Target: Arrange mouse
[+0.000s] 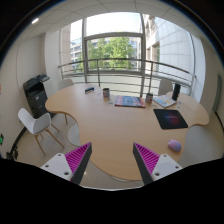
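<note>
A small pale pink mouse [175, 146] lies on the wooden table [105, 125], just right of my right finger. A dark mouse mat [170, 119] with a purple print lies beyond it, toward the table's right side. My gripper [113, 160] is held above the table's near edge, its two fingers spread wide with nothing between them. The mouse is outside the fingers, to the right and slightly ahead.
A laptop or book [128, 101] lies at the far middle of the table, with a dark cup [106, 93] left of it and small items [160, 99] to the right. White chairs [38, 123] stand at the left. A black printer [36, 92] stands by the left wall.
</note>
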A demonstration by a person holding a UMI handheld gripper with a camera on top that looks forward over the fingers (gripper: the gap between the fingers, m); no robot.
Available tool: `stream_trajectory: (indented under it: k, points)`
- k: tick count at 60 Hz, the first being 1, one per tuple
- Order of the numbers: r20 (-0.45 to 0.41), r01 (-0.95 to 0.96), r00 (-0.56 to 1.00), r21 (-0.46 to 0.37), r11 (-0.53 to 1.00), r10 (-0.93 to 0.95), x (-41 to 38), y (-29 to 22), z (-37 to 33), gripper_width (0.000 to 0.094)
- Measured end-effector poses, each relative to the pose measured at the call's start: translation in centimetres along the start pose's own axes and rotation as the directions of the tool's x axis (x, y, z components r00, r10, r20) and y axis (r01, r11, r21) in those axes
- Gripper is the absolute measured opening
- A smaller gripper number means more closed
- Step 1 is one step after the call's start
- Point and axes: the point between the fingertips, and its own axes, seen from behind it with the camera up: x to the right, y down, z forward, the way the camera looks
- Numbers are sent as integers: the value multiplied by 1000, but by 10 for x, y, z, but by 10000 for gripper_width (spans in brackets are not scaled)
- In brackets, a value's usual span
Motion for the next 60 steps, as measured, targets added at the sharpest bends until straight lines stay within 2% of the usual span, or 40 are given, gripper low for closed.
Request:
stream_trajectory:
  k: [5, 12, 25, 39, 45, 60]
  points:
    - [-19, -7, 1000, -30, 1000, 6, 12, 15, 1, 844]
    - [-50, -7, 999, -73, 997, 3, 55, 61, 15, 845]
    - [-180, -15, 984, -153, 988, -13, 200, 137, 48, 844]
    - [-297, -50, 955, -148, 988, 4, 357, 158, 105, 845]
    - [-280, -48, 960, -113, 992, 15, 389, 148, 136, 847]
    - [-184, -29, 983, -101, 994, 10, 408, 120, 194, 844]
